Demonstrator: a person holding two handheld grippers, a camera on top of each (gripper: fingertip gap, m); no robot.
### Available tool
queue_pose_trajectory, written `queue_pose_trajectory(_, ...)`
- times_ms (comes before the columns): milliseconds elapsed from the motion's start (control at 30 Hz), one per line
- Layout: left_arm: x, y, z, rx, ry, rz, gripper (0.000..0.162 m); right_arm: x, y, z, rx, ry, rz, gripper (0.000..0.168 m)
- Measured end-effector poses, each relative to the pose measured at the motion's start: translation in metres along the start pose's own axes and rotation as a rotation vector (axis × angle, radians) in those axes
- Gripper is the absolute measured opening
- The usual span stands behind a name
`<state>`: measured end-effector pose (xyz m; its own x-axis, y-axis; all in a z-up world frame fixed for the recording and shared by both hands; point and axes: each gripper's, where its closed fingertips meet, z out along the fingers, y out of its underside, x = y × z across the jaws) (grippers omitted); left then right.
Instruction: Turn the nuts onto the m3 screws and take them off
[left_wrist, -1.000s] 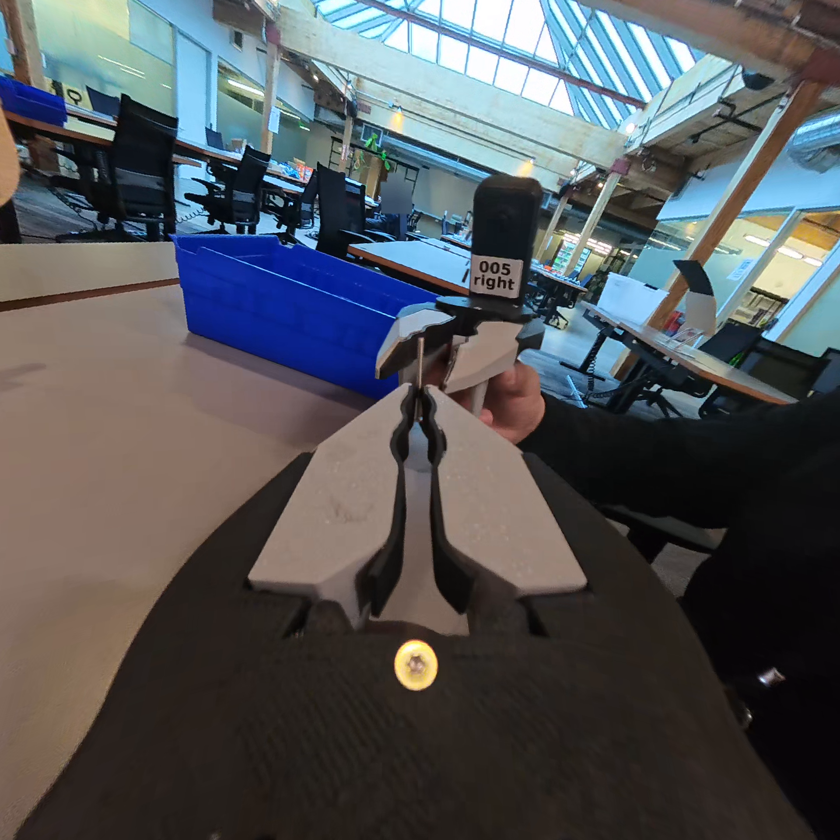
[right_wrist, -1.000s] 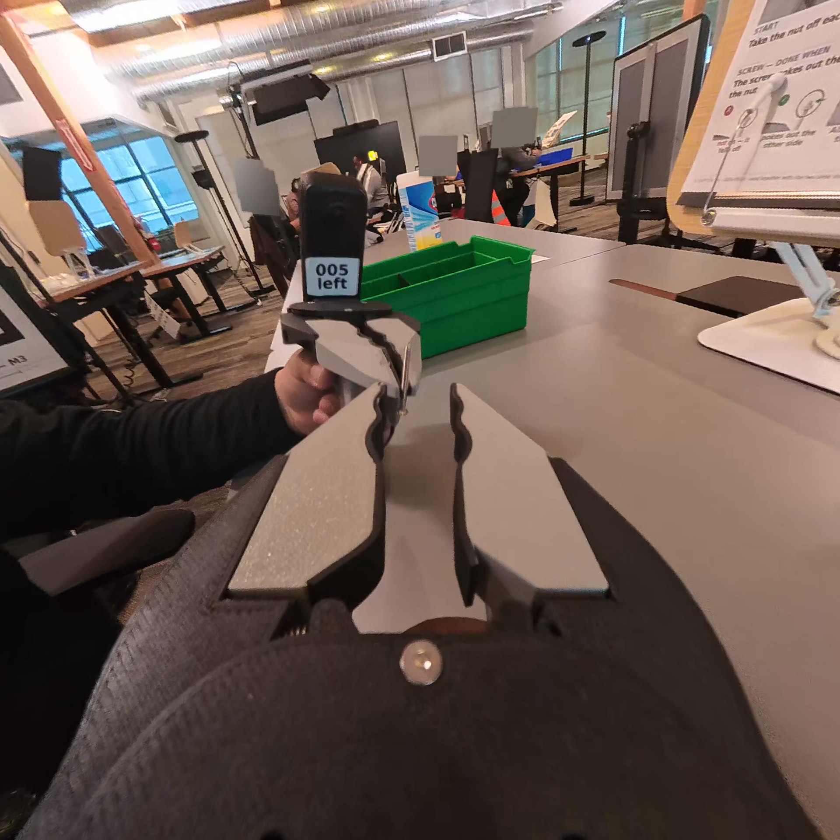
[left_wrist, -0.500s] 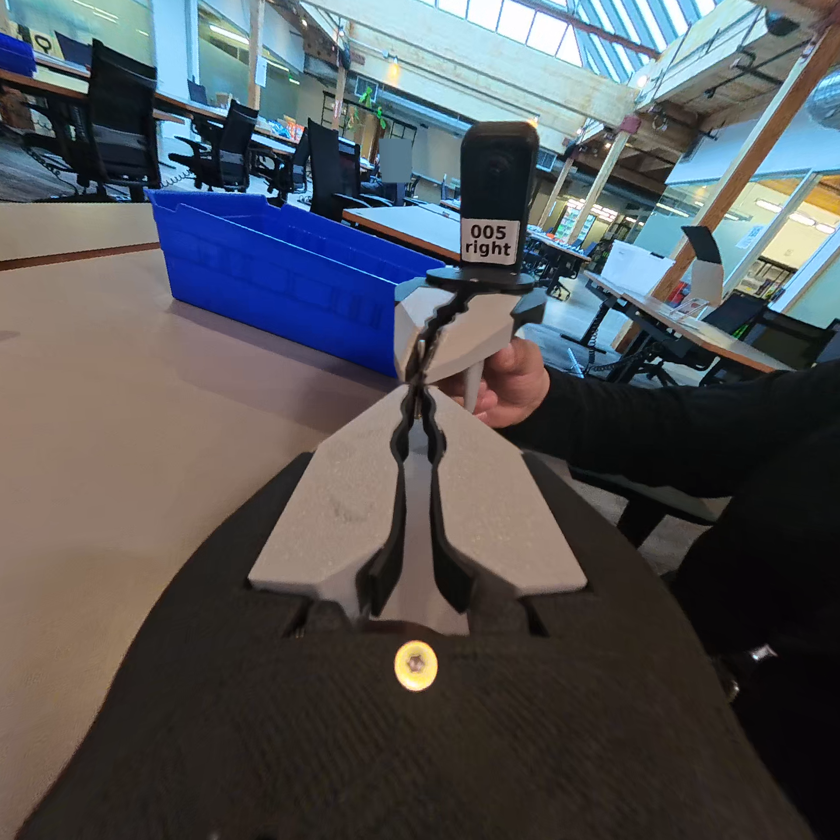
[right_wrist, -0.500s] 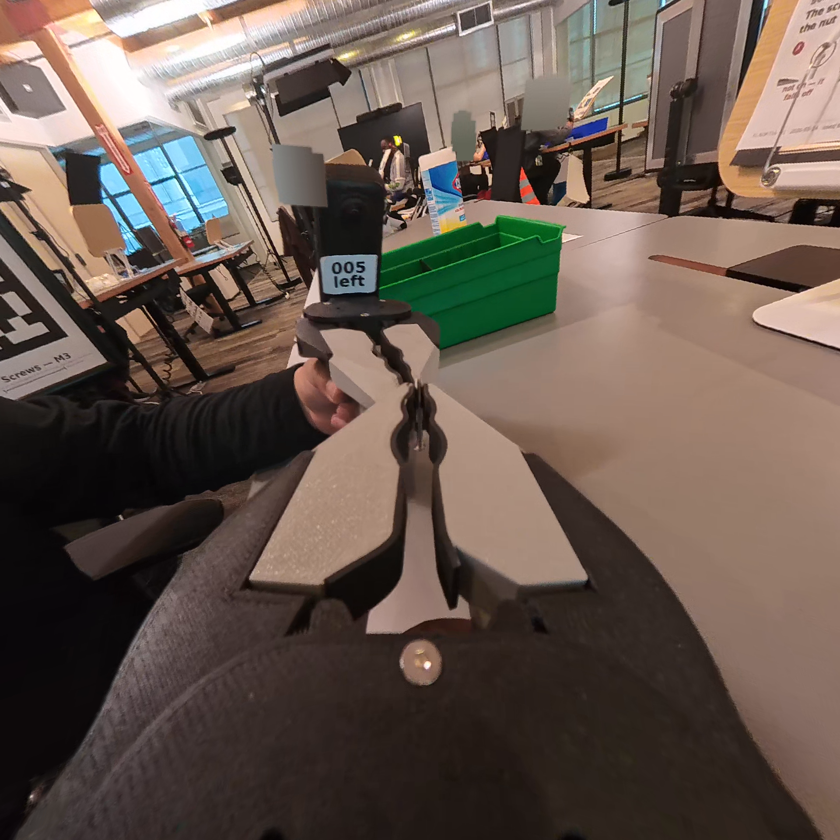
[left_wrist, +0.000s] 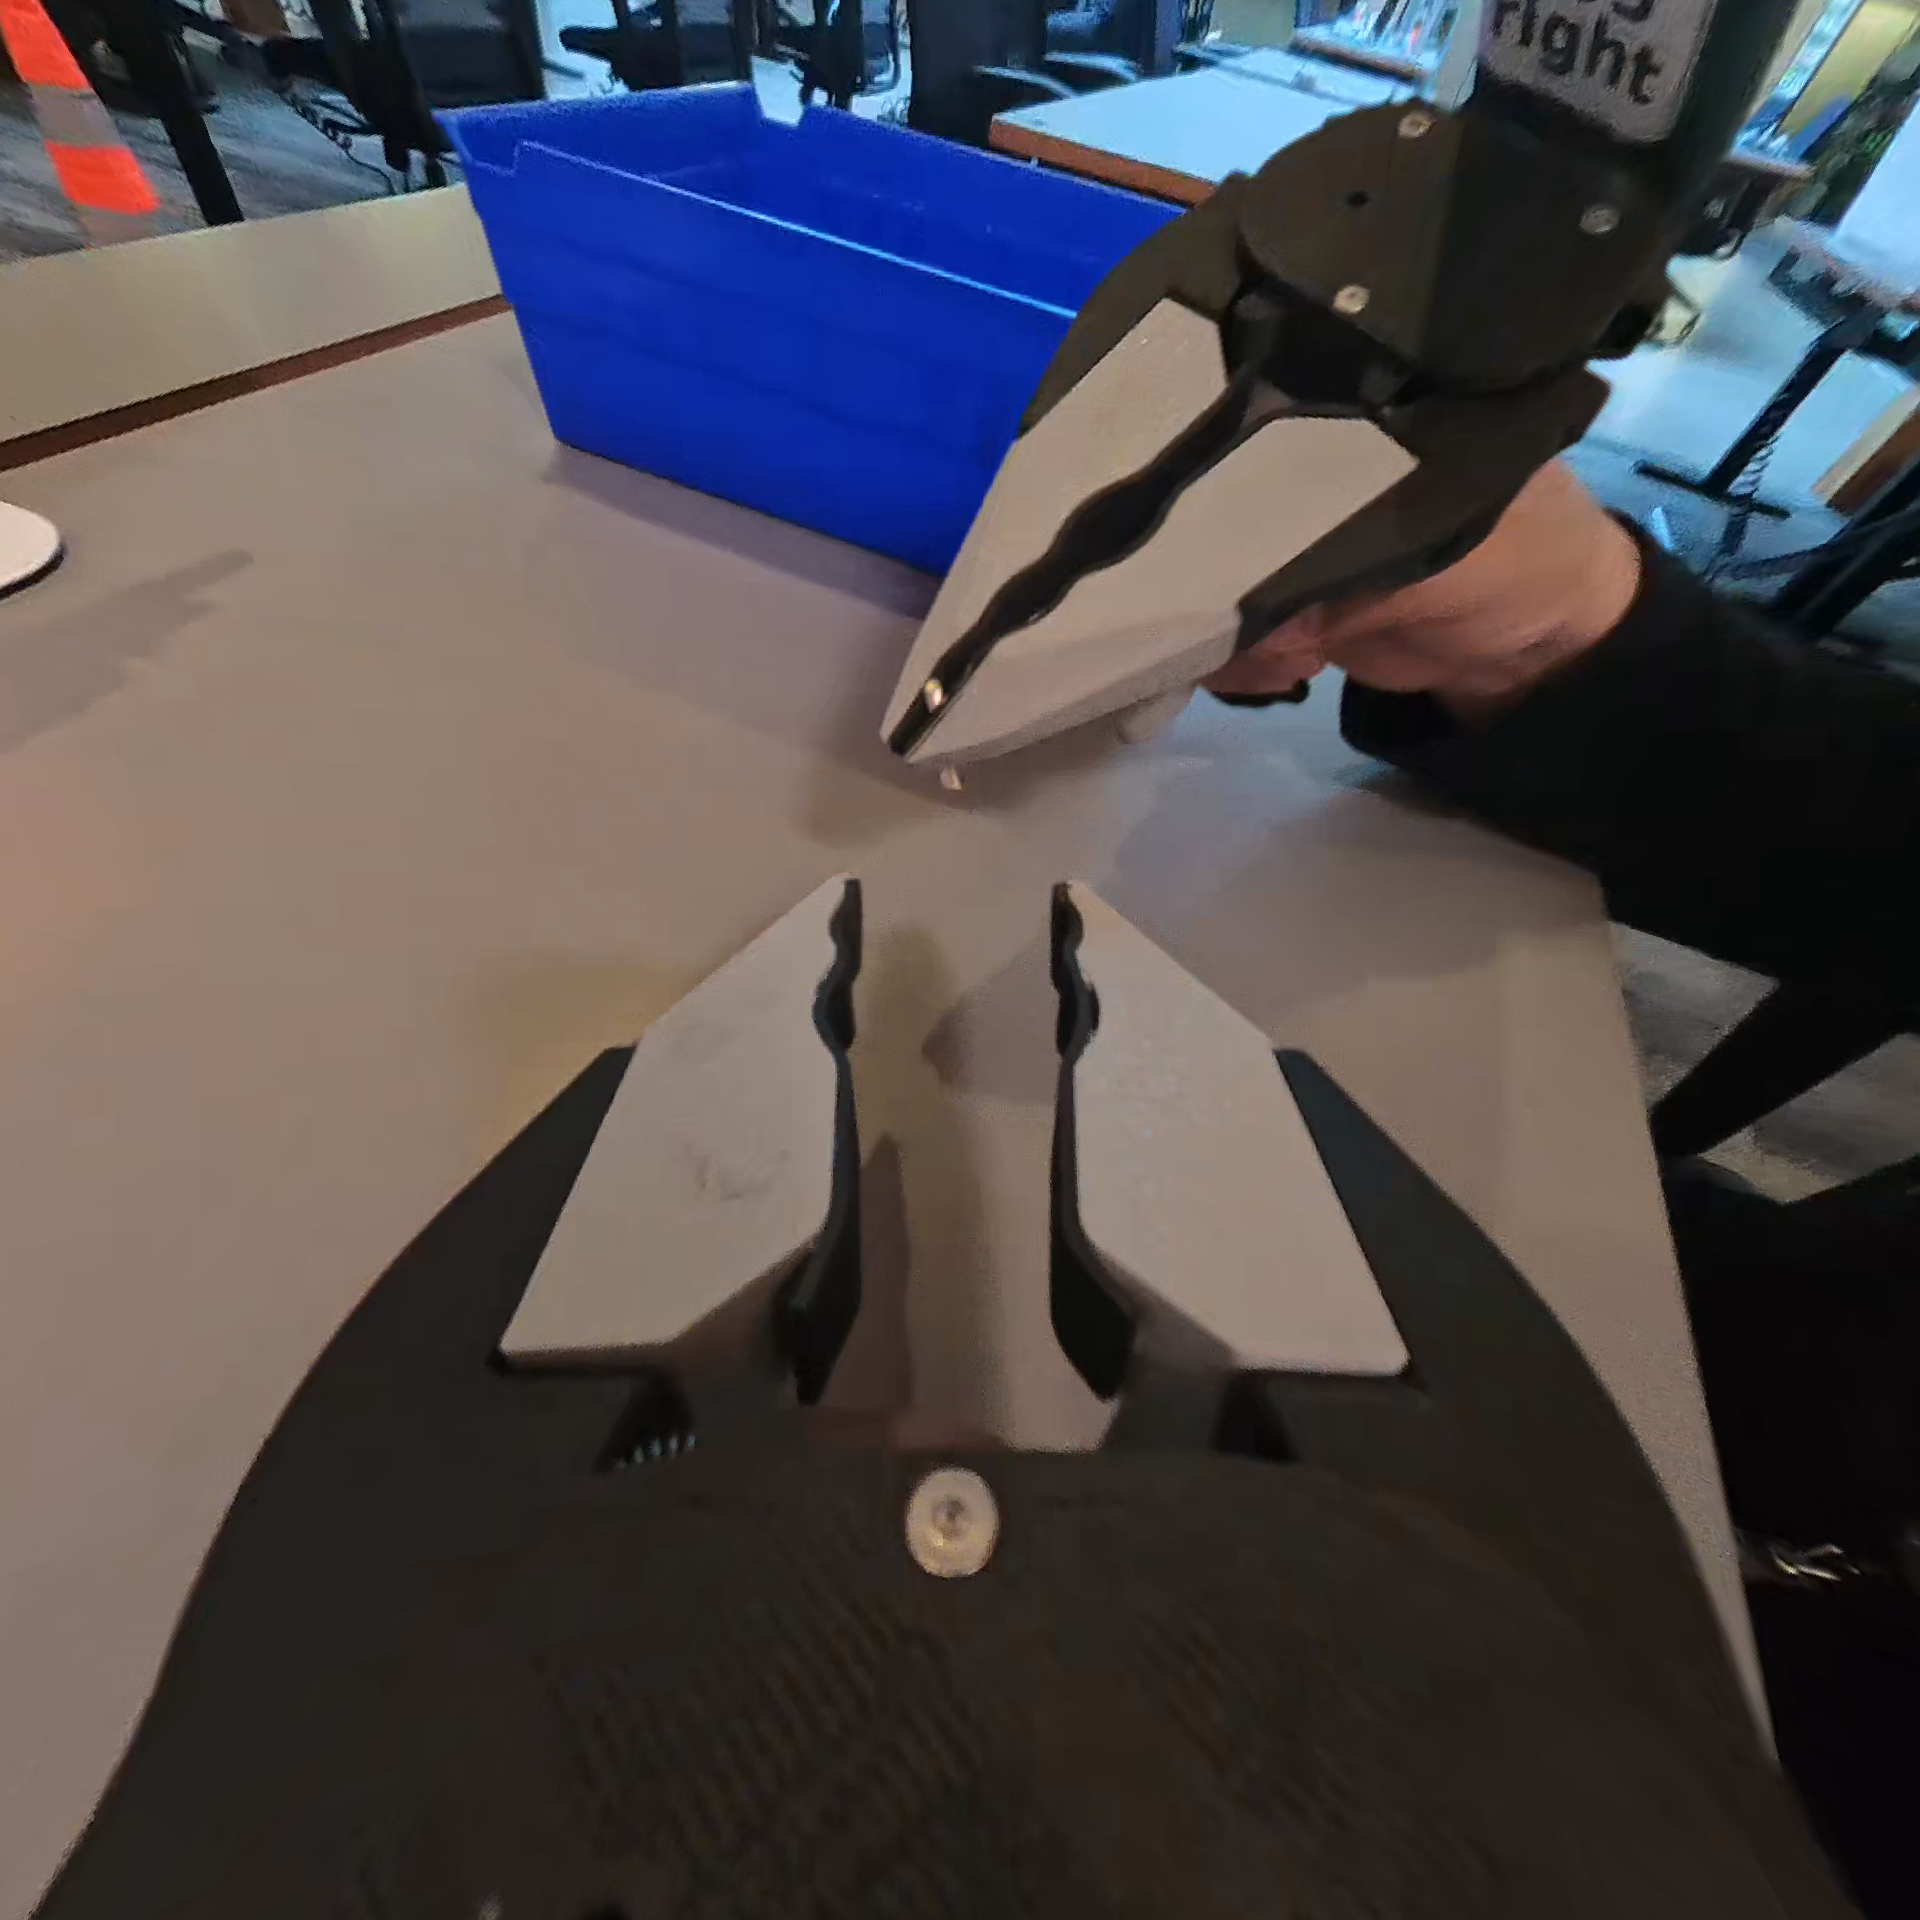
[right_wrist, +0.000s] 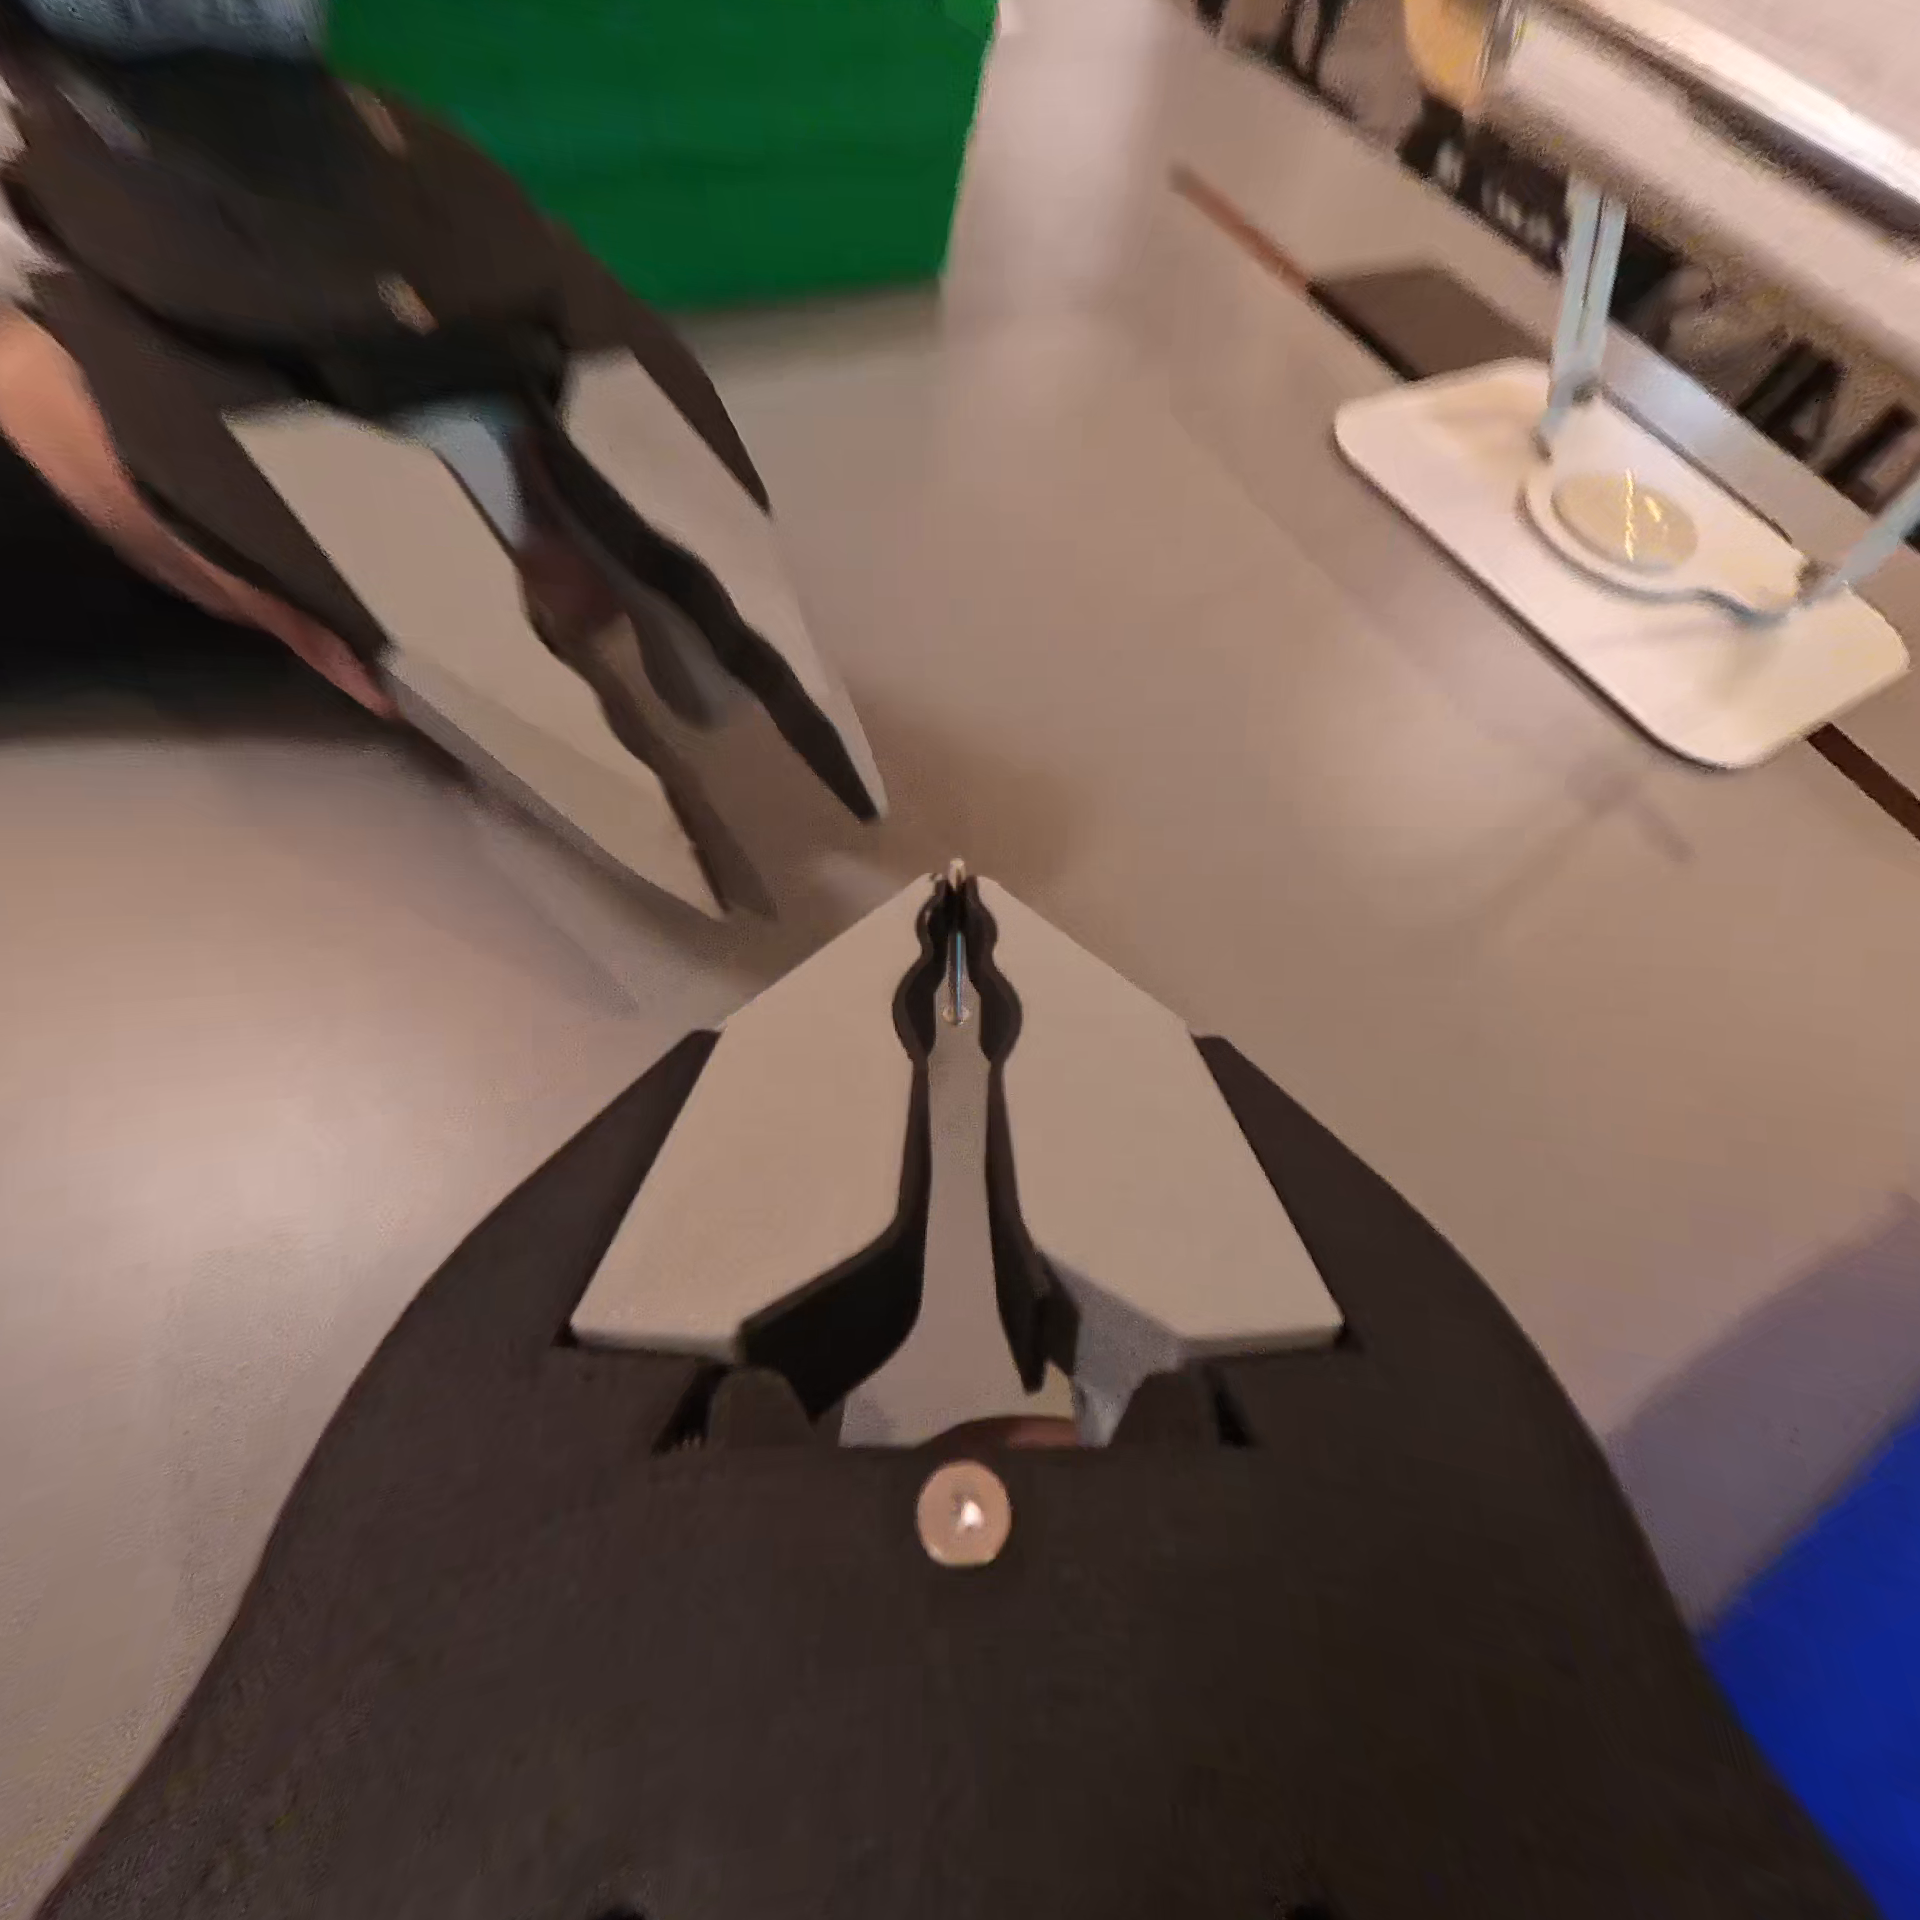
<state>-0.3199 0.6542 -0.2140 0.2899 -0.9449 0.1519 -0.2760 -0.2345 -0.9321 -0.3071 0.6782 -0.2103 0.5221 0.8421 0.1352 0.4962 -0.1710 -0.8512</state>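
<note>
Grey table (left_wrist: 416, 727) — two claws, one screw (right_wrist: 956, 982)

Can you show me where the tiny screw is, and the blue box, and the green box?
screw (right_wrist: 955, 971): right wrist view, on its thin shaft between the shut fingers.
blue box (left_wrist: 769, 343): left wrist view, on its front wall.
green box (right_wrist: 665, 135): right wrist view, on its blurred side wall.

Grey table (left_wrist: 364, 727), matte top, dark seam strip near its far edge. On it: blue plastic bin (left_wrist: 769, 312) at the far side; green bin (right_wrist: 665, 135); white stand base (right_wrist: 1621, 561) with metal legs.
</note>
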Motion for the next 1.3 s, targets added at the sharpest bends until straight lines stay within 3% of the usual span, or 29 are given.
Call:
queue_pose_trajectory(67, 0.000, 0.001, 0.001, -0.010, -0.011, 0.017, 0.037, 0.002, 0.020, 0.006, -0.122, 0.026, -0.055, 0.000)
queue_pose_trajectory(233, 0.001, 0.004, -0.004, -0.034, -0.026, 0.030, 0.041, -0.024, 0.060, 0.027, -0.315, -0.115, -0.027, 0.000)
queue_pose_trajectory(367, 0.015, -0.006, -0.027, 0.024, -0.013, 0.012, 0.041, -0.028, 0.056, 0.033, -0.269, -0.133, 0.005, 0.000)
queue_pose_trajectory(567, 0.049, -0.036, -0.127, 0.108, 0.000, 0.027, 0.042, -0.033, 0.052, 0.034, -0.232, -0.181, 0.079, 0.011)
queue_pose_trajectory(700, 0.033, -0.056, -0.219, 0.194, -0.151, 0.025, 0.040, -0.039, 0.048, 0.033, -0.223, -0.215, 0.083, 0.027)
queue_pose_trajectory(833, -0.020, -0.037, -0.299, 0.151, -0.480, 0.024, 0.040, -0.044, 0.029, 0.027, -0.118, -0.276, 0.114, 0.026)
queue_pose_trajectory(967, -0.056, -0.005, -0.344, 0.087, -0.603, -0.050, 0.040, -0.036, 0.008, 0.020, 0.021, -0.302, 0.158, 0.026)
queue_pose_trajectory(1033, -0.075, 0.019, -0.354, 0.009, -0.642, -0.078, 0.040, -0.030, 0.002, 0.018, 0.080, -0.298, 0.167, 0.026)
queue_pose_trajectory(1300, -0.118, 0.087, -0.333, -0.319, -0.514, -0.139, 0.041, -0.021, -0.020, 0.011, 0.253, -0.252, 0.087, 0.025)
